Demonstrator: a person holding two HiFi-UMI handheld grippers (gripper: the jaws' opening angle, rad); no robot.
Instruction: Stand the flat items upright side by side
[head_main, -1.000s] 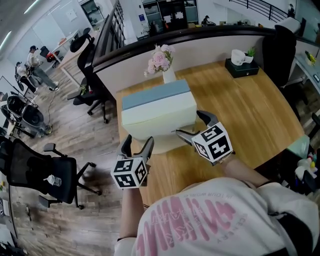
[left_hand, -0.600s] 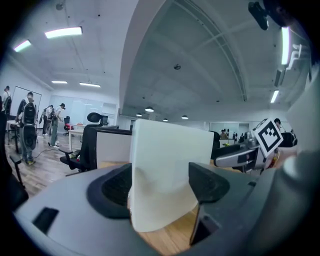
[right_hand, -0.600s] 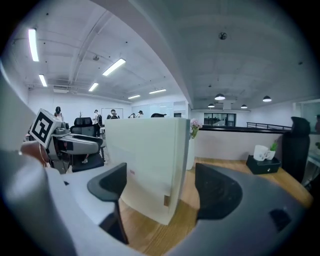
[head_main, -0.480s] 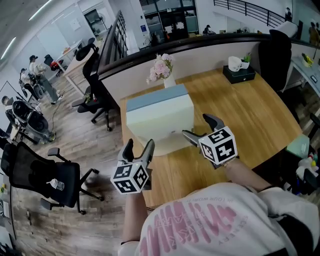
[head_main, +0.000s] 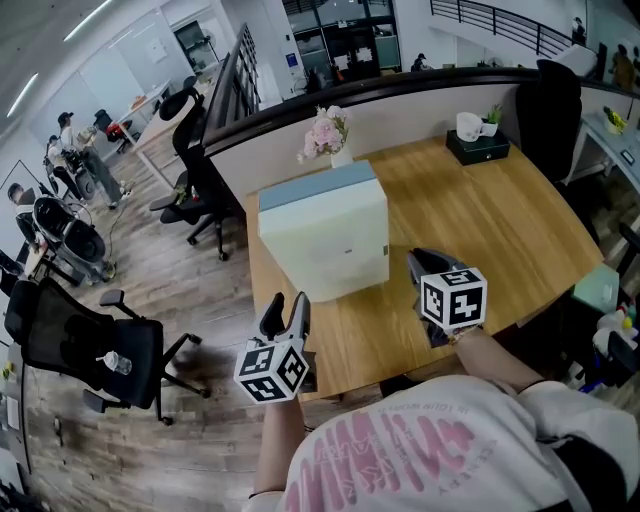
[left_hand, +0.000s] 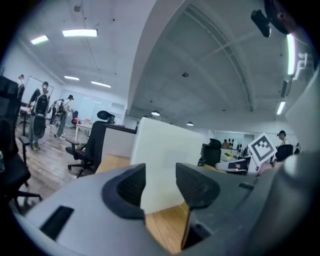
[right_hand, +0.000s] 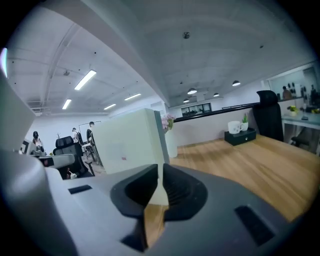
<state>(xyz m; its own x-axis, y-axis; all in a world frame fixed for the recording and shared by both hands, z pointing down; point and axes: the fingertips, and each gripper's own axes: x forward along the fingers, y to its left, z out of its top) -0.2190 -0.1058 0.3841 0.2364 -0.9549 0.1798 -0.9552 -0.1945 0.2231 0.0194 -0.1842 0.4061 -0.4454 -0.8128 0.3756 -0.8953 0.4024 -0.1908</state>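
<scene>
Head view: flat items (head_main: 325, 235) stand upright, side by side, mid-table (head_main: 500, 210). Left gripper (head_main: 286, 310), jaws just closing, sits half-spread and empty. Right gripper (head_main: 425, 262), also just closing, is nearly pressed together, empty. The risk I see: a stray nudge topples them.

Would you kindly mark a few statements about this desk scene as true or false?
1. Pink flowers stand behind the pale block. True.
2. The right gripper grips the pale block. False: its jaws have just been closing with nothing between them, clear of the block.
3. The pale block rests on the floor. False: it stands on the wooden table.
4. A white mug sits on the black box. True.
</scene>
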